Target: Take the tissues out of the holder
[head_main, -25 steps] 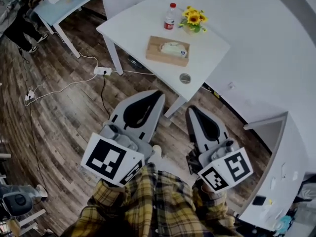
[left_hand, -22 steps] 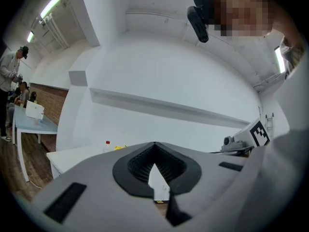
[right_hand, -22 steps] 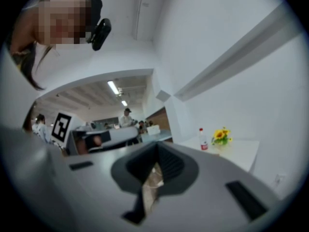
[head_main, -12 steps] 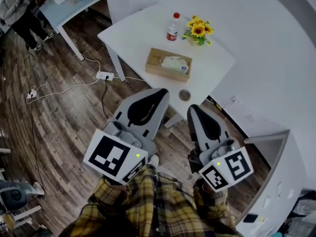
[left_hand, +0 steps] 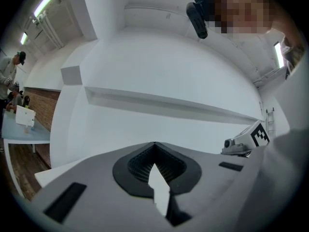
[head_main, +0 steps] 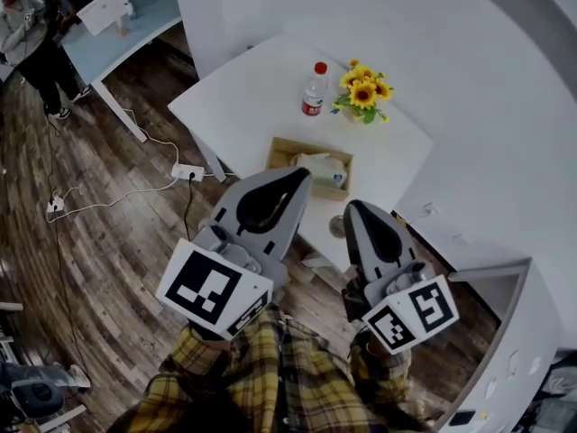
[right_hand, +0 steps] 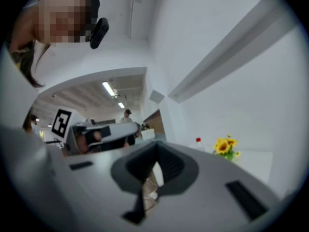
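The holder (head_main: 287,148), a shallow wooden box, sits on the white counter (head_main: 243,97), and the tissues (head_main: 325,168) are still in it, a pale wad bulging from its open top. Beyond the holder, farther from the person, stands a clear bottle (head_main: 314,90) with a red cap, and just to the right of that a small bunch of sunflowers (head_main: 363,93). The left gripper (head_main: 300,173) is held level on the near side of the holder, its tip overlapping the holder's near edge as seen from the head view; whether it touches I cannot tell. Its jaws are clenched together with nothing between them. The right gripper (head_main: 355,205) is just off the holder's near right corner, short of it, also level, its jaws likewise pressed tip to tip and empty. Plaid sleeves (head_main: 270,368) show behind both grippers. Well to the left of the holder, a power strip (head_main: 189,171) and its cables lie on the wood floor (head_main: 99,242), and another person (head_main: 27,34) stands far off by a light blue table (head_main: 135,27).
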`<move>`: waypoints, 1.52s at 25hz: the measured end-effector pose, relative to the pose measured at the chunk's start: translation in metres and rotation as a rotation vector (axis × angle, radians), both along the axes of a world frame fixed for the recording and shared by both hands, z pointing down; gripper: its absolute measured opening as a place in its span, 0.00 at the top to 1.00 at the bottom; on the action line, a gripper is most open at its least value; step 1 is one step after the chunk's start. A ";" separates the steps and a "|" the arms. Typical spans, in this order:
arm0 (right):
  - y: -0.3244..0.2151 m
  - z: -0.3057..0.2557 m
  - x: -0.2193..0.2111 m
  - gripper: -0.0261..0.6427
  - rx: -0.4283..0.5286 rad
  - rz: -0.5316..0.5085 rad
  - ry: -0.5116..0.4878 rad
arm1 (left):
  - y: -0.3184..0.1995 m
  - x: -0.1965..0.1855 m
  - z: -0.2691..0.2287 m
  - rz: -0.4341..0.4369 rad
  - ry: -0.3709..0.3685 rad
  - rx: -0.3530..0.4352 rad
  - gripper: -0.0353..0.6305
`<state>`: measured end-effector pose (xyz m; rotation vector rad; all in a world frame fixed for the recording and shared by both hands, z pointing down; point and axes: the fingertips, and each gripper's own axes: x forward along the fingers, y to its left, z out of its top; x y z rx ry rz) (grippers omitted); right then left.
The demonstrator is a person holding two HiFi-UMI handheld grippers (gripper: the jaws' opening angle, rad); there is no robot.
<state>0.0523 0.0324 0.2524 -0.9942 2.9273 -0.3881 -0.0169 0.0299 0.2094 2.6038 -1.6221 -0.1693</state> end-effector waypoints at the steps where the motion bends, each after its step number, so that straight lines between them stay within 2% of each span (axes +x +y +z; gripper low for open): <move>1: -0.010 -0.001 -0.006 0.94 0.002 0.011 -0.004 | -0.011 -0.005 -0.001 0.014 -0.005 0.001 0.92; 9: -0.098 -0.010 -0.043 0.94 0.015 0.120 -0.005 | -0.095 -0.045 -0.003 0.112 -0.016 -0.024 0.92; 19: -0.159 -0.007 -0.054 0.94 -0.010 0.223 -0.026 | -0.160 -0.041 0.008 0.246 -0.022 -0.066 0.92; 30: -0.194 -0.012 -0.033 0.94 -0.018 0.215 0.008 | -0.196 -0.020 0.012 0.248 0.015 -0.101 0.92; 38: -0.203 -0.015 -0.031 0.94 -0.004 0.210 0.007 | -0.202 -0.015 0.014 0.250 0.011 -0.112 0.92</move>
